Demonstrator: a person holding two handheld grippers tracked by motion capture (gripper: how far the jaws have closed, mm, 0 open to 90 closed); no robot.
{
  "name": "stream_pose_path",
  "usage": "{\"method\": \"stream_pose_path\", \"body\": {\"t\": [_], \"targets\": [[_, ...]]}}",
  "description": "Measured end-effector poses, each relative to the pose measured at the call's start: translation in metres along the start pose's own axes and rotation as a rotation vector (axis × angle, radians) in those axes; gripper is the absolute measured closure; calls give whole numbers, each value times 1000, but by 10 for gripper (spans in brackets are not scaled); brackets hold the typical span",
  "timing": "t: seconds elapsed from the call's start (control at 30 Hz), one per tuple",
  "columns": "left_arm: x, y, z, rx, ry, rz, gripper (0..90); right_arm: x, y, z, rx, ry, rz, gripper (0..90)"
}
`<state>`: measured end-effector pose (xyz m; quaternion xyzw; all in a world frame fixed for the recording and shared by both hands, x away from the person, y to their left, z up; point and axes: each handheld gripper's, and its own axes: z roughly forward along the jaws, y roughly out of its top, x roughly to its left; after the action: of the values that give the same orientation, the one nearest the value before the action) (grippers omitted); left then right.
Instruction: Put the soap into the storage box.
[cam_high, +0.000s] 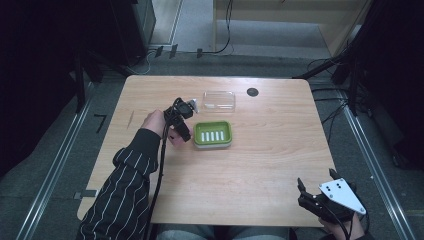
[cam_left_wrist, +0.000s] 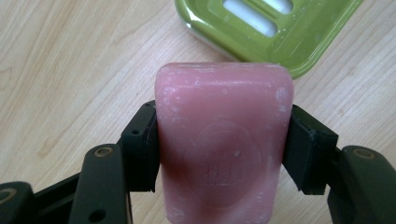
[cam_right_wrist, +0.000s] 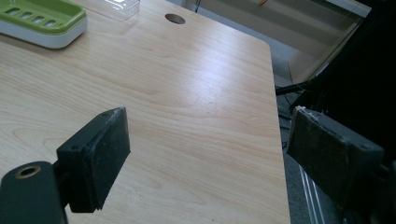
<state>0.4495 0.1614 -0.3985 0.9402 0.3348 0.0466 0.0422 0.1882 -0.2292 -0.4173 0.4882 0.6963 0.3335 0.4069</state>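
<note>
Table (cam_high: 270, 165): light wood, rounded corners, a small dark hole near the far edge.

Soap dish (cam_high: 213, 134): green slotted tray on a white base, near the middle of the table. It lies just to the right of the left tool, nearly touching it; in the left gripper view it sits ahead of the soap's leading end. Judged the likely place for the soap, so a short move across and down is what remains.

Clear lid (cam_high: 219, 100): see-through plastic, beyond the dish toward the far edge.

Left tool (cam_high: 181, 125): the nearer one, pinching the soap across its short sides.

Right tool (cam_high: 314, 200): at the near right corner, well apart, jaws spread, nothing between.

Soap (cam_left_wrist: 223, 140): pink rounded bar, scuffed whitish, a round stamp on its face; long axis running along the jaws, held clear of the table.
</note>
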Motion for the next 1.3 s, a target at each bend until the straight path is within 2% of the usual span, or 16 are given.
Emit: {"method": "stream_pose_path", "body": {"t": [0.17,0.57,0.6,0.7,0.8,1.07,1.3], "targets": [[-3,6,-1,-3,10,16,384,0,0,0,1,1,1,139],[-14,23,-2,-3,19,94,384,0,0,0,1,1,-4,139],[-15,24,-2,-11,20,89,384,0,0,0,3,2,-3,139],[-16,27,-3,2,23,112,384,0,0,0,2,1,-4,139],[-19,28,-2,-21,23,113,384,0,0,1,3,4,-4,139],[-25,35,0,-22,32,169,384,0,0,0,5,3,-4,139],[-28,41,-1,-38,36,198,384,0,0,0,6,3,-4,139]]}}
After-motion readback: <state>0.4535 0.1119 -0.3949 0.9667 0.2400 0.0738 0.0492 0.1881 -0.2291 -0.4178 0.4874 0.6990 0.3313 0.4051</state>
